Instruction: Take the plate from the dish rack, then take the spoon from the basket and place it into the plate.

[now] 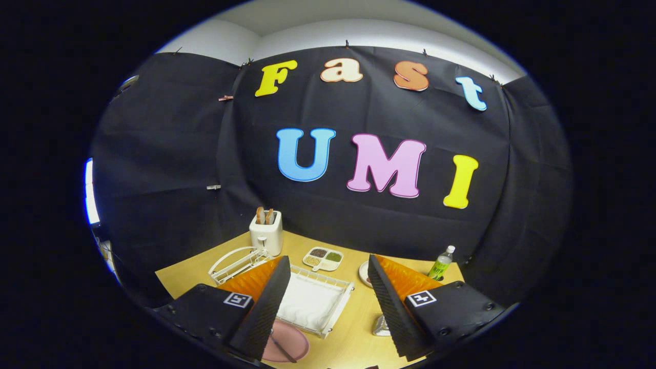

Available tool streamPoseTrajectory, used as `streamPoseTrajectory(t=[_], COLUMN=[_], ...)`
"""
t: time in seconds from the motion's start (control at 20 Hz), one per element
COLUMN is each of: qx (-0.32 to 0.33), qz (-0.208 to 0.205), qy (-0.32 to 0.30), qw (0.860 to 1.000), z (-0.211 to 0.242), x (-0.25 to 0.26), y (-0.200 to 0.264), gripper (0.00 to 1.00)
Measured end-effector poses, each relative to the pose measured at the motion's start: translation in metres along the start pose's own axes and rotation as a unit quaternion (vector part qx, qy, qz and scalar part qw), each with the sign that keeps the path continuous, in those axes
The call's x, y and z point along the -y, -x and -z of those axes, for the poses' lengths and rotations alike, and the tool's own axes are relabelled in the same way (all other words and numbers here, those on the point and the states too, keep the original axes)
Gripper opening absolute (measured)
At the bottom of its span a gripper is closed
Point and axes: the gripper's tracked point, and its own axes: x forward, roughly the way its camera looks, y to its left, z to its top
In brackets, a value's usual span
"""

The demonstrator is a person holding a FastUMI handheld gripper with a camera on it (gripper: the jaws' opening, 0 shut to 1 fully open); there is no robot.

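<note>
A pink plate (298, 339) lies flat on the wooden table (353, 338), close by the base of my left finger. A dark spoon (282, 349) rests across the plate. My gripper (326, 259) hangs open above the table with nothing between its fingers. Below the gap between the fingers sits the white wire basket (348, 290), lined with a white cloth. The white dish rack (236, 263) stands beyond the left finger, and no plate stands in the part of it I can see.
A white toaster (266, 233) with bread slices stands at the back by the wall. A divided snack tray (323, 259), a small white dish (365, 274) and a green bottle (441, 264) lie beyond the fingers. A small silver object (381, 326) sits by the right finger.
</note>
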Motion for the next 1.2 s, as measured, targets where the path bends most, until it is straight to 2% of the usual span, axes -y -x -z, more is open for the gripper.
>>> streamPoseTrajectory(t=[0.2,0.45,1.2], qx=[0.04,0.054,0.046], qz=[0.035,0.05,0.045], qy=[0.007,0.002,-0.021], qw=[0.999,0.997,0.998], z=[-0.031,-0.04,-0.026], x=[0.02,0.032,0.031], y=[0.009,0.019,0.015], gripper=[0.96,0.96,0.96])
